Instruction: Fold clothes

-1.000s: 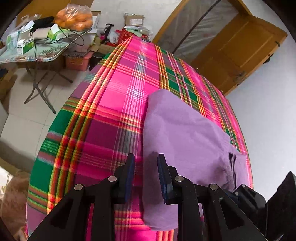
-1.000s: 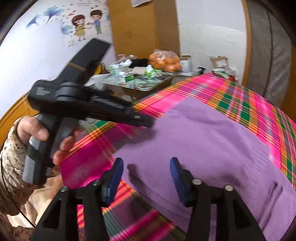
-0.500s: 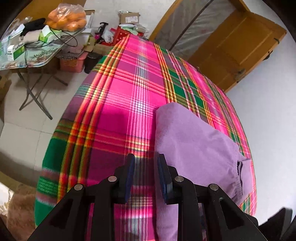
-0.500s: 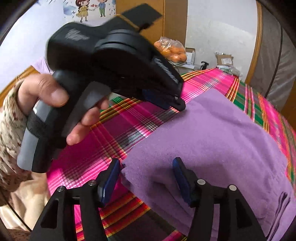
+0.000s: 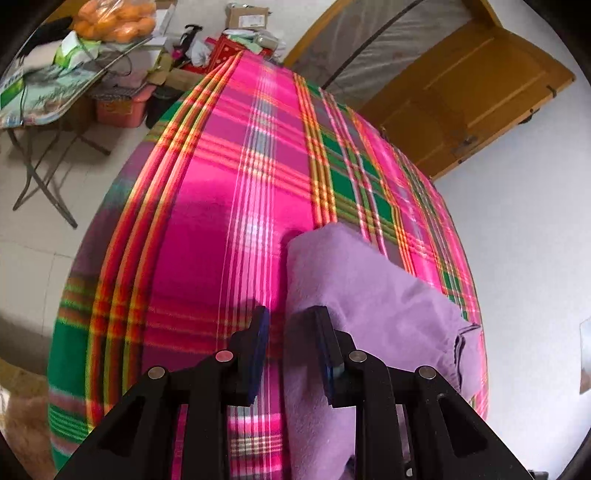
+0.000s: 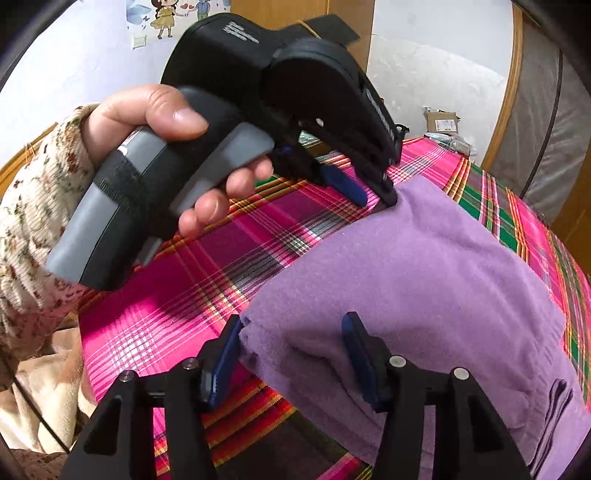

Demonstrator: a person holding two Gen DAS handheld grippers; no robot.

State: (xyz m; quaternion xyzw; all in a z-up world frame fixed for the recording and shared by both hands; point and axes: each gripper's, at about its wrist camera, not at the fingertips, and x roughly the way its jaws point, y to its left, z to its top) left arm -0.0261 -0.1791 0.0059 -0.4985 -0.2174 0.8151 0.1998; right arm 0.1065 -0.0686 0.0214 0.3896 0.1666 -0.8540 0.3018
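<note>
A folded purple garment (image 5: 369, 295) lies flat on the pink plaid bedsheet (image 5: 221, 221). My left gripper (image 5: 290, 317) is open, and its narrow gap straddles the garment's left edge near the far corner. The right wrist view shows that left gripper (image 6: 376, 201) held by a hand (image 6: 166, 110), tips down at the far corner of the garment (image 6: 424, 277). My right gripper (image 6: 293, 321) stands over the near corner. Its jaws are closing, with the thick folded corner between them. One pad touches the corner's side edge and the other rests on top of the cloth.
A folding table (image 5: 44, 99) with a bag of oranges (image 5: 114, 22) stands beyond the bed's left side, with boxes and a red crate (image 5: 118, 110) on the floor. A wooden door (image 5: 480, 92) and a white wall close off the right. A beige blanket (image 6: 37, 387) lies at the bed's near edge.
The left gripper slid along the garment's left edge toward its far corner. The right gripper came down over the near corner. The garment has not moved.
</note>
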